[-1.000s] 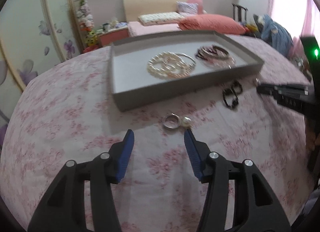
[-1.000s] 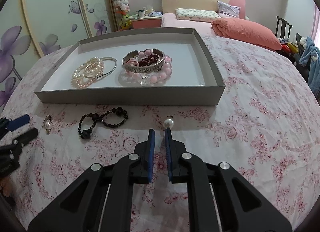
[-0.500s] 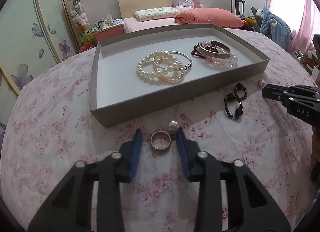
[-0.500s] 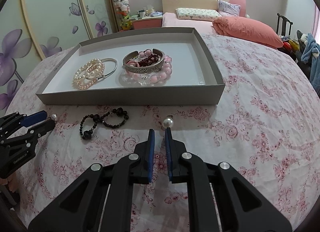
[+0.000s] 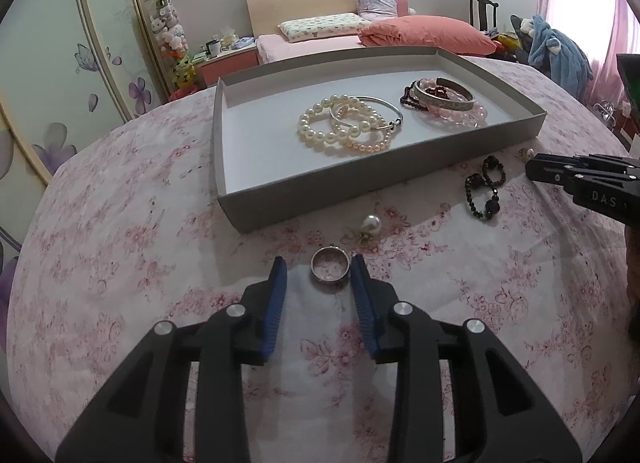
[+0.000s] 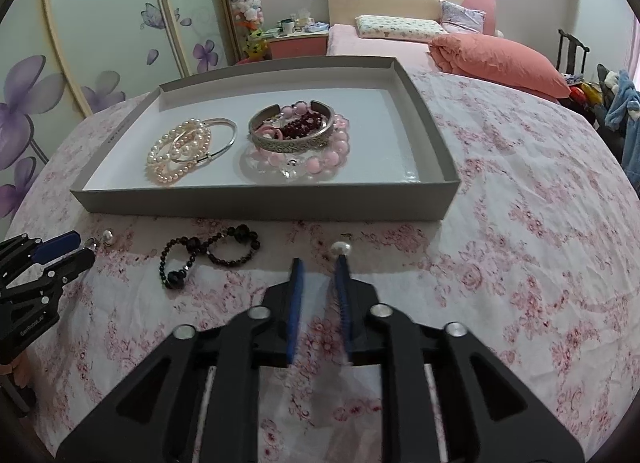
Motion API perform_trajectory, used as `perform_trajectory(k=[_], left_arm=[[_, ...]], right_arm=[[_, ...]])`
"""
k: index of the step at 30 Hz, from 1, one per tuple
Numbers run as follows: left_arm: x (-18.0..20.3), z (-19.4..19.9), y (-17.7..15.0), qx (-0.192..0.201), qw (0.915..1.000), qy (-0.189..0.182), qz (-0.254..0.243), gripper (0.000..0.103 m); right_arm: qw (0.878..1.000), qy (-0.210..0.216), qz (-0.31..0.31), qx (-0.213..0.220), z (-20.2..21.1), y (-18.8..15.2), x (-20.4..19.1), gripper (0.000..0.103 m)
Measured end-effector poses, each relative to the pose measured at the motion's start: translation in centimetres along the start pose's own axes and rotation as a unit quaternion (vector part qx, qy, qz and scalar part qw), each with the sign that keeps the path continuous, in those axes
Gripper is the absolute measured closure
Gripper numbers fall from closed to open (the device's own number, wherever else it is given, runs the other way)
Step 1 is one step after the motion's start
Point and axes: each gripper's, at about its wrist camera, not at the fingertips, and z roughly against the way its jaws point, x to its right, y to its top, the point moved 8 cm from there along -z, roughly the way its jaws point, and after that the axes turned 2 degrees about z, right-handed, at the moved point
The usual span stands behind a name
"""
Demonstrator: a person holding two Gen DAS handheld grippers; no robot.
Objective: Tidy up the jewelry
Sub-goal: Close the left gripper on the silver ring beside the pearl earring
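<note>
Left wrist view: the left gripper [image 5: 318, 269] brackets a silver ring [image 5: 330, 264], jaws apart; the right gripper [image 6: 319, 267] stands slightly open behind a pearl earring [image 6: 341, 249].

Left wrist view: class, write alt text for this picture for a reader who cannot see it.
The open left gripper brackets a silver ring lying on a pink floral cloth, with a pearl earring just beyond. Behind sits a grey tray holding pearl bracelets and a silver bangle; a black bead bracelet lies near the right gripper.
</note>
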Motion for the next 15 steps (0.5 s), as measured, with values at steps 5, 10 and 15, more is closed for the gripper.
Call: perform_trajectory(k=[5,10,15], left_arm=[[-0.1,-0.1,0.0,-0.001,1.0000,-0.002,0.005,0.066],[-0.2,-0.2,0.0,-0.002,0.9999,-0.006,0.011,0.065],[-0.2,-0.2,0.0,-0.002,0.9999,-0.005,0.011,0.064]], right_arm=[[1.000,-0.007,0.006,0.000,0.0,0.0,-0.2,0.071],[1.000,-0.010,-0.013,0.010,0.6,0.1,0.7,0.071],[1.000,-0.015,-0.007,0.001,-0.8,1.0,0.9,0.071]])
